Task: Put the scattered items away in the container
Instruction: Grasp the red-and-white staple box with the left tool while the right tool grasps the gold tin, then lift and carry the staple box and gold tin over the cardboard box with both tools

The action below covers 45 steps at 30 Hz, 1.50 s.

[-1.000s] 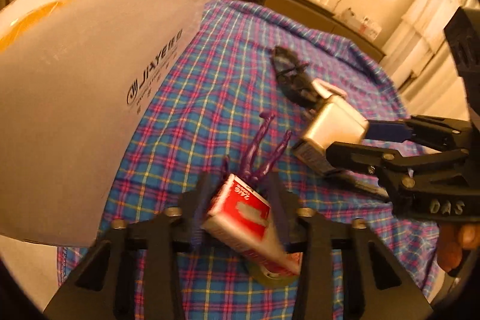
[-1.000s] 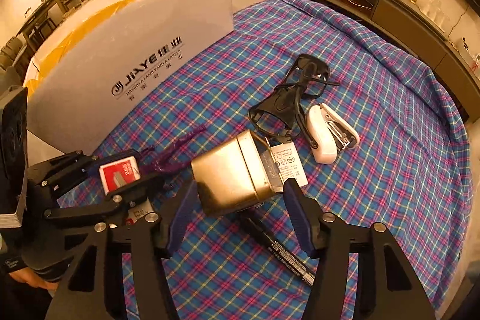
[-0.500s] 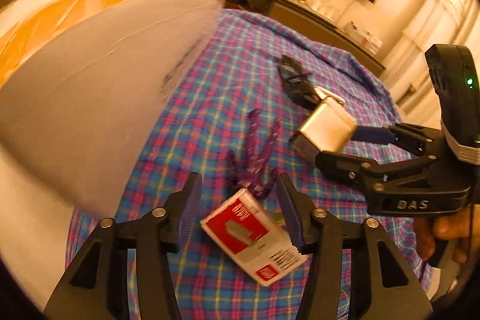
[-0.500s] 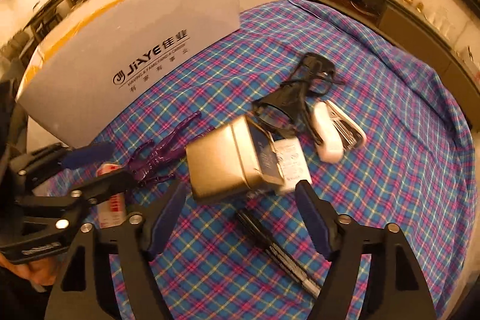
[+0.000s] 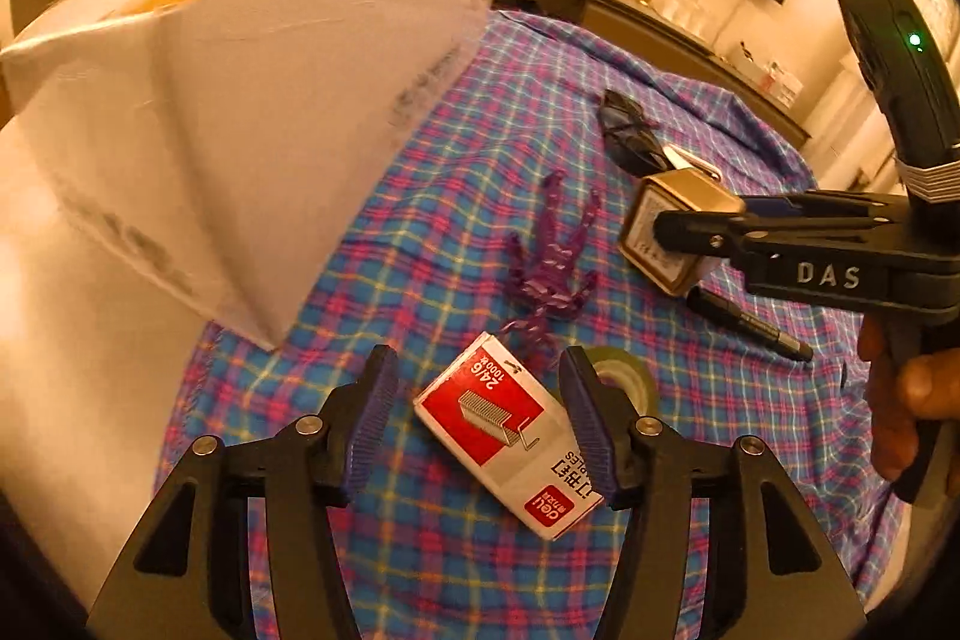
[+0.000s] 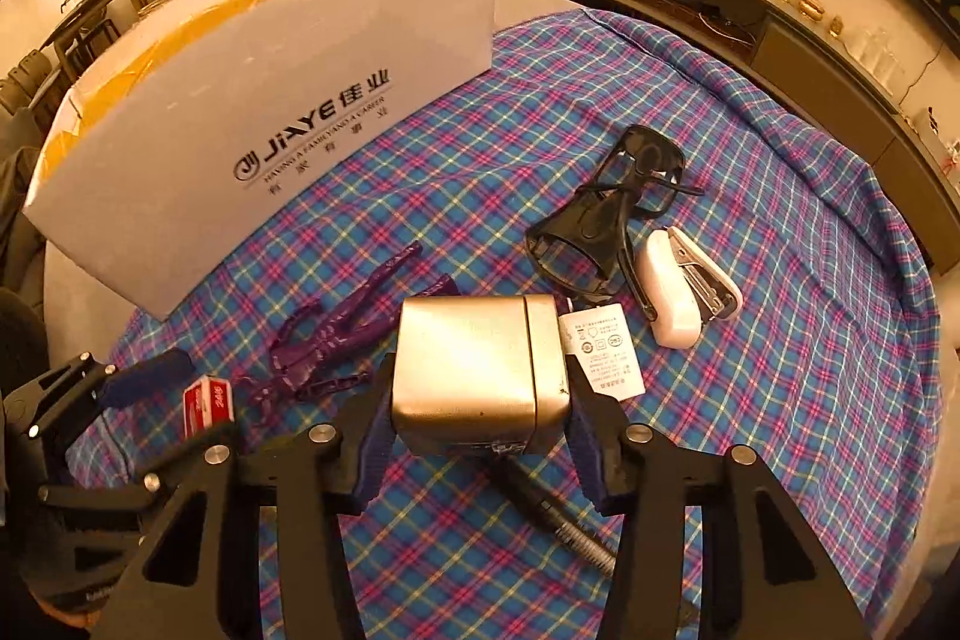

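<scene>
A: Left to right. White cardboard box [image 6: 264,100], open top, sits at the far left of the plaid cloth [image 6: 780,340]. That's the container; nothing of ours visibly in it.
B: Left gripper [image 5: 474,418]?
A: Jaws opening, already wide. Red staple box [image 5: 510,430] lies flat on the cloth between them, skewed; one corner sits right at a pad, but nothing clamps it. Tape roll [image 5: 624,376] just behind.
B: Middle?
A: Purple toy figure [image 6: 342,334] sprawled near the box, untouched.
B: Right gripper [image 6: 480,430]?
A: Jaws closing on the gold tin [image 6: 480,364], pads at both side walls, squared up for a lift, I'd guess. Pen [image 6: 552,508] pokes out under it.
B: Far right?
A: Black glasses [image 6: 606,214] and white stapler [image 6: 678,292], touching, well apart from the box.
</scene>
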Each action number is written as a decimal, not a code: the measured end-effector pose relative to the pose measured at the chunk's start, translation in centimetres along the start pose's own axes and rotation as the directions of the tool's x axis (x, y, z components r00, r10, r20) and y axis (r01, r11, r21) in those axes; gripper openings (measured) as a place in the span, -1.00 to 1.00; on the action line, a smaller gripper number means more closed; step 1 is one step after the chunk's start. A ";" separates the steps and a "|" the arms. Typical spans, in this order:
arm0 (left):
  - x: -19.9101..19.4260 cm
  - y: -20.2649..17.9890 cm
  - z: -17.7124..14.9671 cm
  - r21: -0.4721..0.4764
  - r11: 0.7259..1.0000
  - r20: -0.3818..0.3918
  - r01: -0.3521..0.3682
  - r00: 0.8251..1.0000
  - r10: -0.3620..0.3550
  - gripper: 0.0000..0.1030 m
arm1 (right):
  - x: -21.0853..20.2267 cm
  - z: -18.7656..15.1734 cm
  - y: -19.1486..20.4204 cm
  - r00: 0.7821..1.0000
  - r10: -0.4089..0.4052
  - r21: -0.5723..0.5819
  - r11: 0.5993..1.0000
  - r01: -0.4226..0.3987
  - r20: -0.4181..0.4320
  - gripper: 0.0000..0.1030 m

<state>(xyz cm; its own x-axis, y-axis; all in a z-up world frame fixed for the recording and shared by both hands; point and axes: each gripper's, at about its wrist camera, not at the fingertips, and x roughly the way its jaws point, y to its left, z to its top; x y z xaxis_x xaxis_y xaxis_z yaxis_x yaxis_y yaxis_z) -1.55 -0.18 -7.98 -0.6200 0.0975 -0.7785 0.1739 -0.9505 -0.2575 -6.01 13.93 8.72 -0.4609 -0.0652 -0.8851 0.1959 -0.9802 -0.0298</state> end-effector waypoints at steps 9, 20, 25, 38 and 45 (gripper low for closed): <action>-0.2 -0.9 -2.0 0.034 0.999 -0.048 -0.041 0.998 0.043 0.22 | -1.0 -0.3 0.9 1.000 0.012 -0.017 1.000 -0.012 -0.020 0.00; -1.2 -2.2 -3.0 0.140 0.989 -0.014 -0.046 0.999 0.048 -0.23 | -2.8 -0.8 1.8 0.999 0.038 -0.025 0.999 -0.038 -0.007 0.00; -3.3 -2.4 -2.4 0.145 0.989 0.036 -0.022 0.999 0.017 -0.24 | -3.5 -1.1 1.6 0.997 0.076 0.010 0.997 -0.076 0.004 0.00; -9.2 -2.9 0.1 0.156 0.988 0.183 0.002 0.983 -0.031 -0.24 | -8.2 -1.6 1.8 0.982 0.143 0.100 0.983 -0.156 0.124 0.00; -11.5 -2.2 1.4 0.146 0.989 0.240 0.021 0.969 -0.055 -0.24 | -10.6 -1.6 2.7 0.966 0.155 0.128 0.975 -0.184 0.206 0.00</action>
<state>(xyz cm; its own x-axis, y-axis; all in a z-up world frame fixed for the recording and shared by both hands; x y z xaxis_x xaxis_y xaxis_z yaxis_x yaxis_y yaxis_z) 4.14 0.41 2.29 -0.7940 0.0765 -0.6030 0.0478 -0.9811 -0.1874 0.78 12.32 17.30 -0.5931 -0.2535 -0.7642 0.1646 -0.9673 0.1931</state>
